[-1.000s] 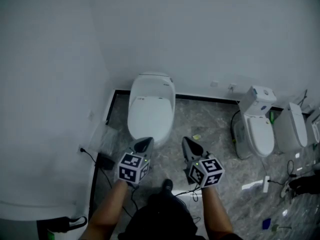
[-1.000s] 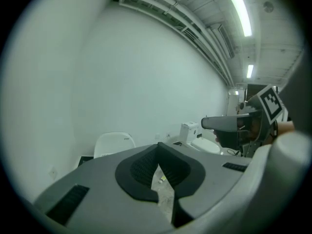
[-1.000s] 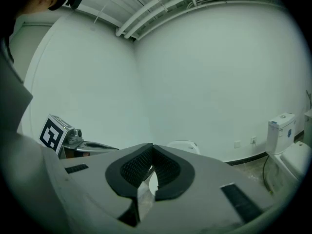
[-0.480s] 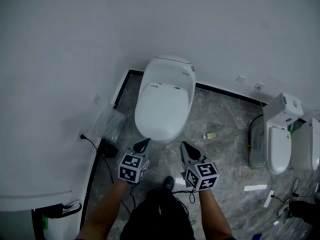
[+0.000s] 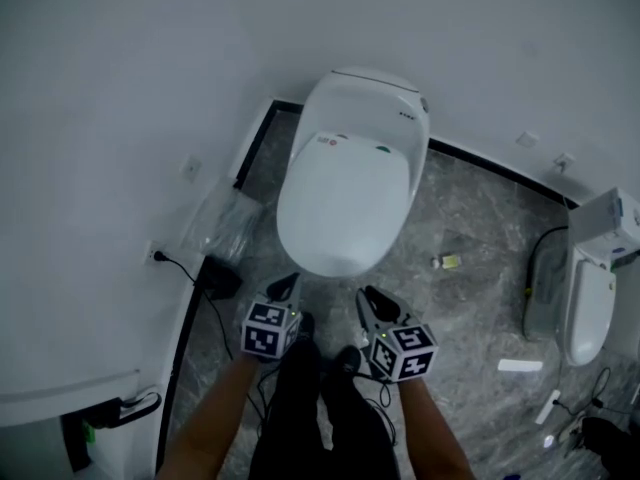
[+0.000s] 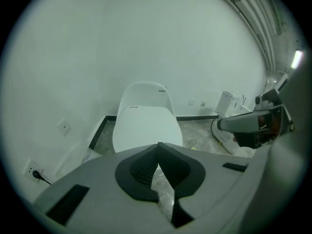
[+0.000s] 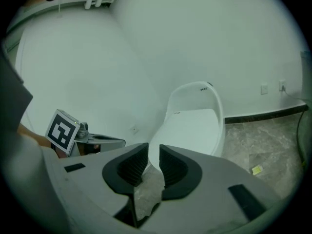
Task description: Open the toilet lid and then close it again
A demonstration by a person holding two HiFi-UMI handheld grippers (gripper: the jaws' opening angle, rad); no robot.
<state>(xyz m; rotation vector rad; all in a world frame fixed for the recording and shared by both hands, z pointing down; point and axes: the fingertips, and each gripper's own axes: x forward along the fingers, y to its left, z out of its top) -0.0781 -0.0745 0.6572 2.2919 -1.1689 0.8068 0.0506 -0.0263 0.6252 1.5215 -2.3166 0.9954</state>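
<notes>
The white toilet (image 5: 352, 168) stands against the wall with its lid (image 5: 345, 203) down. It also shows ahead in the left gripper view as the lid (image 6: 145, 126), and in the right gripper view as the lid (image 7: 192, 128). My left gripper (image 5: 286, 284) hangs just short of the bowl's front rim, left of centre. Its jaw tips meet, so the left gripper (image 6: 158, 147) is shut on nothing. My right gripper (image 5: 368, 296) hangs beside it, right of centre. The right gripper (image 7: 153, 150) has just been opening its jaws, and a narrow empty gap stands between them.
A second toilet (image 5: 590, 298) stands at the far right. On the left, a black plug and cable (image 5: 155, 256) lead to an adapter (image 5: 218, 280) beside a clear plastic bag (image 5: 225, 223). A small yellow scrap (image 5: 447, 261) lies on the marble floor. The person's dark shoes (image 5: 345, 360) are below the grippers.
The view has closed in on the toilet, which now looms larger. Both grippers have sunk and come up to its front rim.
</notes>
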